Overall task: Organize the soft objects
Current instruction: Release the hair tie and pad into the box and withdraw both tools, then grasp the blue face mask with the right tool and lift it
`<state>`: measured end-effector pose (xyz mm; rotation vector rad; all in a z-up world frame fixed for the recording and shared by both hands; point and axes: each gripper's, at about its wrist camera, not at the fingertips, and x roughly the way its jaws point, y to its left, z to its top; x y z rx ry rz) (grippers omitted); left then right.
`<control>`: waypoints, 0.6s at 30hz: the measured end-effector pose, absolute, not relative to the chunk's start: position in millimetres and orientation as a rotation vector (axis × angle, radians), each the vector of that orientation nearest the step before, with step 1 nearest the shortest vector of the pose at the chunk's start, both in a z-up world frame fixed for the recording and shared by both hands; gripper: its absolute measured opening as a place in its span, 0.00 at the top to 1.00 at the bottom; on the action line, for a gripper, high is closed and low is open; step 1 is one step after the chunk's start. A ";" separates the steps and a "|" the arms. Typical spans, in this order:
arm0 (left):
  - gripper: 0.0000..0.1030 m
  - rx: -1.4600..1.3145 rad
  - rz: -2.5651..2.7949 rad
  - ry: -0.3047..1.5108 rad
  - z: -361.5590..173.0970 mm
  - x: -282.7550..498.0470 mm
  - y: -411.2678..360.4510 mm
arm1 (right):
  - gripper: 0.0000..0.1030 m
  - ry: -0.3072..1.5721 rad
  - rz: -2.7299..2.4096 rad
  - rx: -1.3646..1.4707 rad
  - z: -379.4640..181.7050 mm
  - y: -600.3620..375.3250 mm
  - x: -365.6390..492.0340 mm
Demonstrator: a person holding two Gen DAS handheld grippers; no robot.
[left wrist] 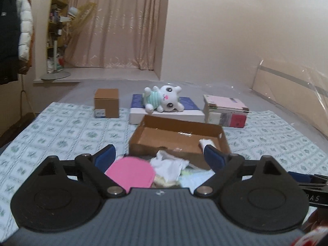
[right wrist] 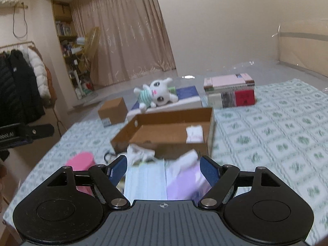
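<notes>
Both the left gripper and right gripper are hanging spread and empty over the loose cloth pile just before the open cardboard box — one folded piece is lying inside already — so, likely, the next pick is calling for closing on a single cloth.

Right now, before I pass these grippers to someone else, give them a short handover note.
Left gripper: open, holding nothing.
Right gripper: open, holding nothing.
Open cardboard box: in the middle of the patterned bedspread, with one small white folded cloth in it.
Still outside, in front of the box: a white cloth pile, a pink item, a pale blue piece and a lilac piece.
Plush toy lies on the flat box behind.
Done: one piece boxed. Left: the loose pile.
</notes>
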<state>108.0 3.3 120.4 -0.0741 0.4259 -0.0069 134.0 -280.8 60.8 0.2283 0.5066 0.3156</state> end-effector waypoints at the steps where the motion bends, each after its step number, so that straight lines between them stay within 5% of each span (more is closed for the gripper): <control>1: 0.11 -0.073 0.003 0.425 116.3 100.4 4.0 | 0.24 0.515 0.312 0.222 57.5 -278.9 129.9; 18: 0.11 -0.070 0.162 0.532 31.3 52.9 35.6 | 0.24 0.610 0.295 0.125 13.0 -258.3 105.9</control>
